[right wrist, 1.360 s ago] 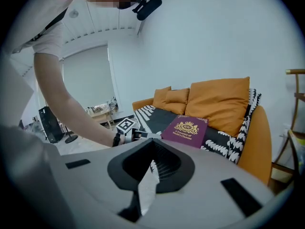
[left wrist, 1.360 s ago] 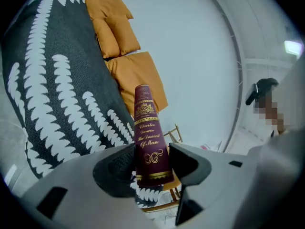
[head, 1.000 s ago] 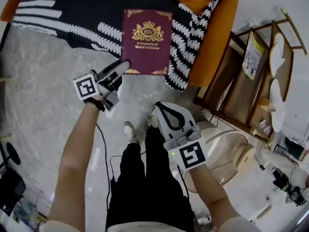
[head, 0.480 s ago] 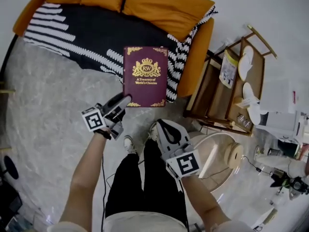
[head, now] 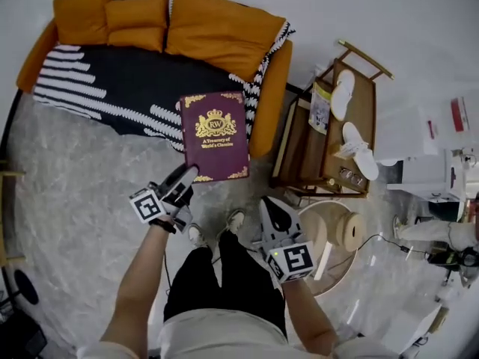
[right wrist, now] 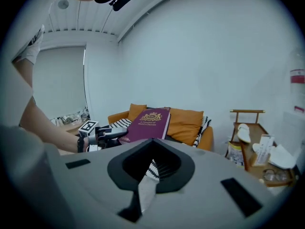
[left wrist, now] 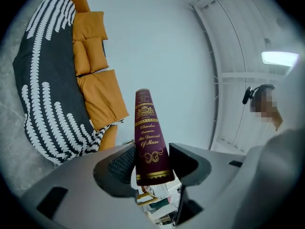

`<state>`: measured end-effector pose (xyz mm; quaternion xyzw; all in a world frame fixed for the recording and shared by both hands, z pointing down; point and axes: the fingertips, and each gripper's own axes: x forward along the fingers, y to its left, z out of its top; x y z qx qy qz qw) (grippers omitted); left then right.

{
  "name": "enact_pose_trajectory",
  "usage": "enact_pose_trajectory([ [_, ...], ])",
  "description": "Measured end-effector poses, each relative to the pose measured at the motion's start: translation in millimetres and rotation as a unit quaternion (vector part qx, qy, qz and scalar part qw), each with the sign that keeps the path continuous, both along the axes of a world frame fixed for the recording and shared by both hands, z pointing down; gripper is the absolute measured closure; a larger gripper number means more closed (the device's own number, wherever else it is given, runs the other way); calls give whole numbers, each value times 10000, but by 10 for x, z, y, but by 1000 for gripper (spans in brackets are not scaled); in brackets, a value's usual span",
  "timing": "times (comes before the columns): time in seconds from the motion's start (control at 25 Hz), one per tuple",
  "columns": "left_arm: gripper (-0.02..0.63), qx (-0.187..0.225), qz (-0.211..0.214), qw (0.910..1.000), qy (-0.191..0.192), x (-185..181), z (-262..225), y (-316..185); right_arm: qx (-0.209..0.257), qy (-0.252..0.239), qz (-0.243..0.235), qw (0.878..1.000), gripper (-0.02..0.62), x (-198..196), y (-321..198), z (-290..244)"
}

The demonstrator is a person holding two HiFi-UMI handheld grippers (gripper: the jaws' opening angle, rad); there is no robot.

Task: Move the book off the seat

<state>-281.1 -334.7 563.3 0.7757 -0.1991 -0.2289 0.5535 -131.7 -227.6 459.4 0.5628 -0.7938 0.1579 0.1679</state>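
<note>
A maroon hardback book (head: 215,137) with gold print is held up in front of the orange sofa (head: 224,32), its lower half over the floor. My left gripper (head: 187,176) is shut on the book's lower left corner. In the left gripper view the spine (left wrist: 148,137) stands upright between the jaws of that gripper (left wrist: 151,168). My right gripper (head: 269,204) hangs lower right of the book, apart from it, shut and holding nothing. The right gripper view shows its jaws (right wrist: 150,163) closed, with the book (right wrist: 150,120) and the left gripper (right wrist: 112,134) beyond.
A black blanket with white leaf stripes (head: 112,73) covers the sofa seat. A wooden cart (head: 299,148) with white slippers stands right of the sofa. A round white stand (head: 329,230) sits by my right arm. The person's legs (head: 202,275) are below.
The book has come away from the seat toward the person, still gripped by the left gripper. The head view has pulled back, showing more of the sofa and room. The right gripper stays shut.
</note>
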Motion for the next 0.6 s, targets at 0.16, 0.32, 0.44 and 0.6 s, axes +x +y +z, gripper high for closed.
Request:
enact_pose_trajectory([
  [0.16, 375, 166, 177, 9996, 169, 592, -607, 300, 90, 250, 400, 9988, 574, 588, 342, -445],
  [0.32, 374, 622, 575, 9963, 153, 682, -891, 350, 190, 498, 862, 9949, 574, 639, 520, -561],
  [0.44, 375, 873, 930, 9917, 166, 1025, -1123, 516, 122, 521, 1316, 9899, 574, 981, 852, -615],
  [0.6, 374, 1020, 1563, 9824, 110, 1685, -1319, 838, -29, 568, 2100, 9760, 574, 1607, 1521, -672],
])
